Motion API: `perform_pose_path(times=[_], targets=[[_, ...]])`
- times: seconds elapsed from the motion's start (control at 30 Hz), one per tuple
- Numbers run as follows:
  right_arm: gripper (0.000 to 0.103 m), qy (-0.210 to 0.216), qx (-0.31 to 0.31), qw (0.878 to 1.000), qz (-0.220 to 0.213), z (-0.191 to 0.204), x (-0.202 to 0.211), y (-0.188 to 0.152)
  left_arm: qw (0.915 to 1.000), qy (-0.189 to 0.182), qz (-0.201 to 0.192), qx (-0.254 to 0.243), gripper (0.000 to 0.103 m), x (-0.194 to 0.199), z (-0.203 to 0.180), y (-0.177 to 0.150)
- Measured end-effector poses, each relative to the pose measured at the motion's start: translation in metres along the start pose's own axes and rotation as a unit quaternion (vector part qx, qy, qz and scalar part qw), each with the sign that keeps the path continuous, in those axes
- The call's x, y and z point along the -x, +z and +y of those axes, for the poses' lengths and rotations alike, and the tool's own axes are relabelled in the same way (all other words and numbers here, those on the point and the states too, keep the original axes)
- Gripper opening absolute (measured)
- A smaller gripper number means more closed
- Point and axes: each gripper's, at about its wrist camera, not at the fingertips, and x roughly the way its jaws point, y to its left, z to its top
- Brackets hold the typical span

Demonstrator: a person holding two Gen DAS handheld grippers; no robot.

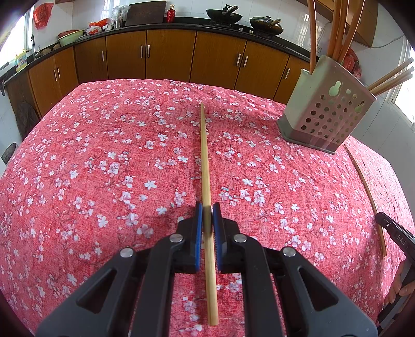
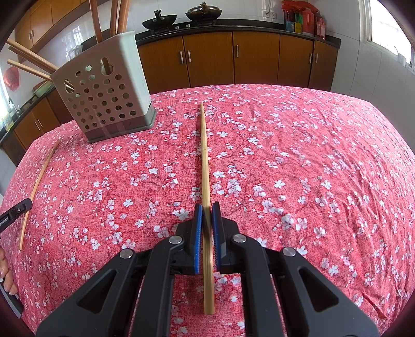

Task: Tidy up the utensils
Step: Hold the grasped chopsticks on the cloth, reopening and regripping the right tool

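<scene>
My left gripper (image 1: pixel 207 207) is shut on a pale bamboo chopstick (image 1: pixel 204 155), which runs straight ahead over the red flowered cloth. My right gripper (image 2: pixel 207 206) is likewise shut on a second chopstick (image 2: pixel 205 155) of the same kind. A grey perforated utensil holder (image 1: pixel 326 114) stands between the two, to the far right in the left wrist view and the far left (image 2: pixel 109 98) in the right wrist view. Several darker chopsticks stick out of its top. Each view catches the other hand's chopstick at its edge (image 1: pixel 363 181) (image 2: pixel 39 181).
The table (image 1: pixel 103 168) is covered by the red floral cloth and ends in front of brown kitchen cabinets (image 1: pixel 168 54). Woks (image 1: pixel 224 15) and bowls sit on the dark counter behind. A person's fingers (image 2: pixel 6 274) show at the frame edge.
</scene>
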Motion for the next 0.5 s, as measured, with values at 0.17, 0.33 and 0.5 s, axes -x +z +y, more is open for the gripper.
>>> perform_pose_path(times=[0.17,0.33,0.5], targets=[[0.013,0.001,0.002,1.0,0.0,0.0003,0.0003,-0.0004,1.0,0.001,0.001,0.0,0.011,0.0001,-0.0002,0.0],[0.021,-0.005,0.018,1.0,0.0,0.0064,0.0009,-0.0008,1.0,0.001,0.001,0.0,0.011,0.0002,-0.0005,-0.0001],[0.021,-0.003,0.014,1.0,0.001,0.0047,0.0,0.0,1.0,0.004,0.002,0.001,0.011,-0.0004,-0.0006,-0.0002]])
